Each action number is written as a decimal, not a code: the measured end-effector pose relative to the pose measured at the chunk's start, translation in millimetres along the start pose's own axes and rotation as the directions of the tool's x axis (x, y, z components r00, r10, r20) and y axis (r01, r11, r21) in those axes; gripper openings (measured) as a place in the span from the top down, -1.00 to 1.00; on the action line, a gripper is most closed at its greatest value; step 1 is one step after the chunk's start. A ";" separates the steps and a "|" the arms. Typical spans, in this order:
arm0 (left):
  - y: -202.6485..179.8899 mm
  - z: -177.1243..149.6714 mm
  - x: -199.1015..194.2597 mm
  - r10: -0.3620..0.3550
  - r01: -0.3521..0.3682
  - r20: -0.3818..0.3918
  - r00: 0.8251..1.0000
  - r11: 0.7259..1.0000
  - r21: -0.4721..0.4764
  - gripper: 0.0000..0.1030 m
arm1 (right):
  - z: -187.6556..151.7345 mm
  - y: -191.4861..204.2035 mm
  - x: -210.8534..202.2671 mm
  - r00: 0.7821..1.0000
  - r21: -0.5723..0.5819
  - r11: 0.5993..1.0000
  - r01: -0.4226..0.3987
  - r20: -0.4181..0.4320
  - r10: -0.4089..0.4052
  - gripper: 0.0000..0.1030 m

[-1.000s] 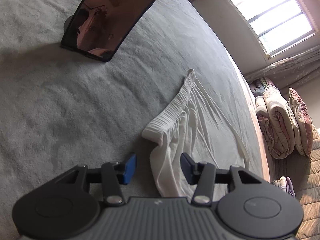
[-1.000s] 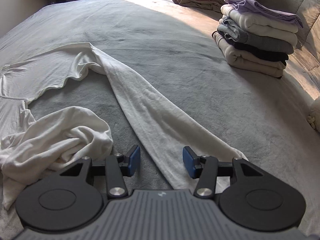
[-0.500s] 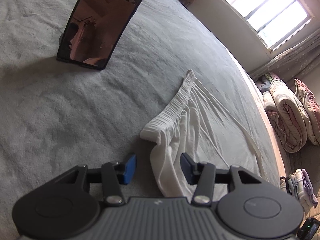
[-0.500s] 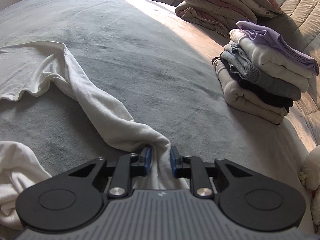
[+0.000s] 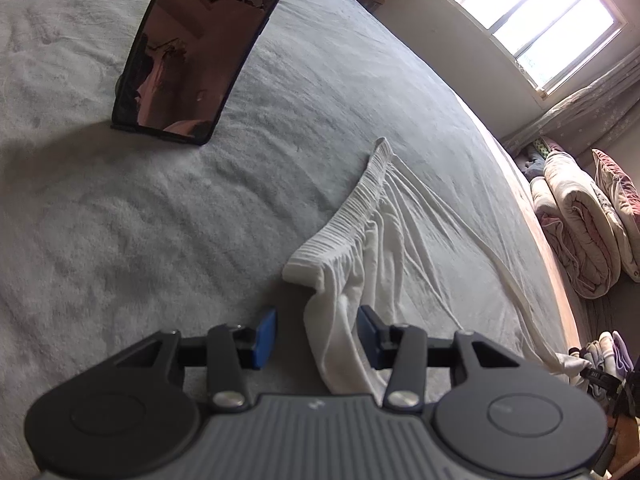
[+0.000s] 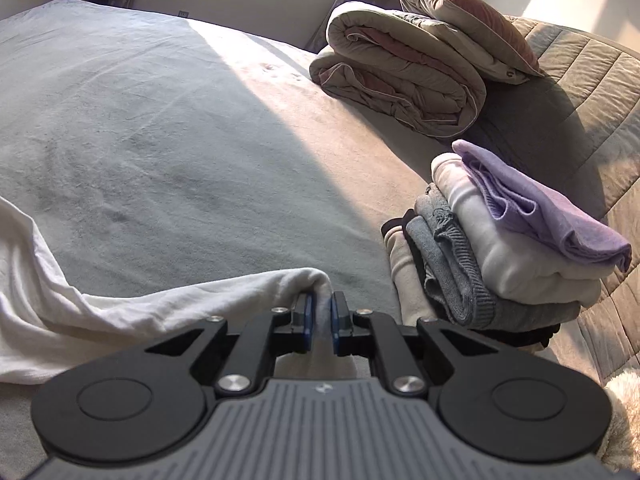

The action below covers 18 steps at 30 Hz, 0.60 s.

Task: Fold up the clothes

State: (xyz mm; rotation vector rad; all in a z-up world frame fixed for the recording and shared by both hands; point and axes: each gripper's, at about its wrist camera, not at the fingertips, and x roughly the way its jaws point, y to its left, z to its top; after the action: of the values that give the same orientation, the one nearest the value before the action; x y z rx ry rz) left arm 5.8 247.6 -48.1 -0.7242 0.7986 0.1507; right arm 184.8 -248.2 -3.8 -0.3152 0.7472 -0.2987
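Observation:
White trousers [image 5: 400,248] with a ribbed waistband [image 5: 352,216] lie spread on the grey bed [image 5: 120,240]. My left gripper [image 5: 316,320] hovers over the near waist corner. A fold of white cloth lies between its blue pads, nearer the right one. The jaws are closing, and the pads do not press the cloth. In the right wrist view my right gripper [image 6: 320,308] is shut on the end of one white trouser leg [image 6: 120,312], which trails off to the left across the bed [image 6: 160,120].
A dark glossy screen [image 5: 192,48] stands propped on the bed beyond the left gripper. A stack of folded clothes [image 6: 520,248] sits just right of the right gripper. A rolled duvet [image 6: 400,72] with a pillow lies behind. The window [image 5: 520,12] is bright.
My right gripper shut on the trouser leg's end and carried it rightward, close to the folded stack. The left gripper stayed over the waist corner and rolled slightly.

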 end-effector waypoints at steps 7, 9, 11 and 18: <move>13.0 6.6 -0.1 -0.052 0.047 -0.035 0.998 0.991 -0.122 0.16 | -11.8 3.1 -5.1 0.993 0.078 0.992 -0.098 -0.062 0.103 0.24; 18.2 7.7 1.0 -0.075 0.068 -0.039 0.996 0.984 -0.167 0.17 | -18.4 3.6 -14.4 0.988 0.095 0.986 -0.136 -0.064 0.143 0.18; 23.8 7.5 2.0 -0.105 0.093 -0.040 0.994 0.971 -0.220 0.17 | -26.0 3.4 -26.9 0.979 0.121 0.976 -0.182 -0.067 0.191 0.16; 29.1 1.0 1.8 -0.124 0.112 -0.023 0.992 0.951 -0.287 0.27 | -74.1 8.1 -83.4 0.912 0.233 0.899 -0.370 -0.091 0.399 0.07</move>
State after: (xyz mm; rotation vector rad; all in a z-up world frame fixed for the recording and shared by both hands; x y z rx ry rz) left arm -3.5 269.9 -64.4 -1.0495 0.7782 0.1451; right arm 76.0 -222.5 -7.0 0.0600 0.8869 -0.0203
